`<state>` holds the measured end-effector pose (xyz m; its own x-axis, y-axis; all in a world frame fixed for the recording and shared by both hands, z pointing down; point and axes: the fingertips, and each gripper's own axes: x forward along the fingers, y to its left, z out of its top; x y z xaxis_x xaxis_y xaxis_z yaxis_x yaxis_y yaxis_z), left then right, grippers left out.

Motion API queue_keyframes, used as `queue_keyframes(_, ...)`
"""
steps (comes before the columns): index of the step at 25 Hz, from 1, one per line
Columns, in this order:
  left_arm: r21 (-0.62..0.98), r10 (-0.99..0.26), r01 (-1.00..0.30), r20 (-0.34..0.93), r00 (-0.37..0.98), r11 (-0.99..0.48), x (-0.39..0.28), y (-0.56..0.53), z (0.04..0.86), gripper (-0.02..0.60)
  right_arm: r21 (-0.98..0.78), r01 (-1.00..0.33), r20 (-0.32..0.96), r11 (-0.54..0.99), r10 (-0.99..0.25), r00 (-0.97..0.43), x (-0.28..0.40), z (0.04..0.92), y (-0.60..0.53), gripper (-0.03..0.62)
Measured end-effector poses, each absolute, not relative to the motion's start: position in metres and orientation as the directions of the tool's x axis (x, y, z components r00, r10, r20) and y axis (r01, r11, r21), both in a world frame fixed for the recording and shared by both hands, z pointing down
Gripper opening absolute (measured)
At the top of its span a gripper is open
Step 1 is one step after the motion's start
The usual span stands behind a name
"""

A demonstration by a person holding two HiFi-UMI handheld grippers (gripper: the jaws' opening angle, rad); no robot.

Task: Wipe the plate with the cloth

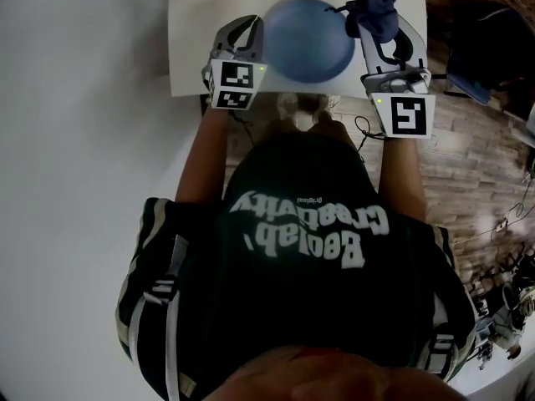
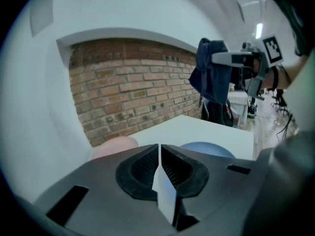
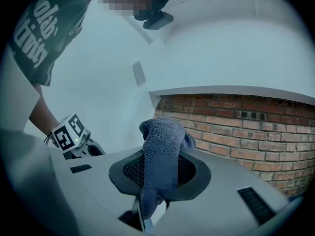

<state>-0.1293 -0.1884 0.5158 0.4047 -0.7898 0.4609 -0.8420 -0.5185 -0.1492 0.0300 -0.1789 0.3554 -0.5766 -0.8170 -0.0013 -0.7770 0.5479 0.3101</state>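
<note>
Right jaws tight around cloth [image 3: 160,141]

A white table [image 1: 188,48] stands against a wall of red-brown brick [image 2: 123,90], whose courses run under a white ledge [image 2: 128,32] that looks curved in the wide lens. Above the ledge the upper wall [image 3: 221,48] is plain white. To the right of the table the floor [image 1: 476,161] shows brown planks (glossy, catching pale reflections), and loose cables [image 1: 506,217] lie across it. A bright strip light [image 2: 259,31] glows on the ceiling.
</note>
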Motion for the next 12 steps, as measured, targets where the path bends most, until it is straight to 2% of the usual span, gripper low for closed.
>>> queue_keyframes(5, -0.007, -0.689, -0.875, 0.620, 0.376, -0.485, -0.131, -0.193, 0.580, 0.010, 0.314, -0.748, 0.061, 0.585, -0.798, -0.599, 0.034, 0.377, -0.206, 0.071)
queue_keyframes(6, 0.024, -0.664, -0.878, 0.645, 0.379, -0.478, -0.130, -0.190, 0.591, 0.073, 0.315, -0.740, 0.076, 0.595, -0.793, -0.605, 0.035, 0.380, -0.207, 0.069)
queue_keyframes(7, 0.058, -0.637, -0.882, 0.669, 0.382, -0.468, -0.127, -0.186, 0.603, 0.098, 0.316, -0.731, 0.094, 0.605, -0.787, -0.610, 0.037, 0.385, -0.209, 0.071)
queue_keyframes(12, 0.170, -0.527, -0.901, 0.762, 0.377, -0.398, -0.112, -0.180, 0.654, 0.104, 0.321, -0.703, 0.147, 0.635, -0.767, -0.625, 0.050, 0.408, -0.224, 0.070)
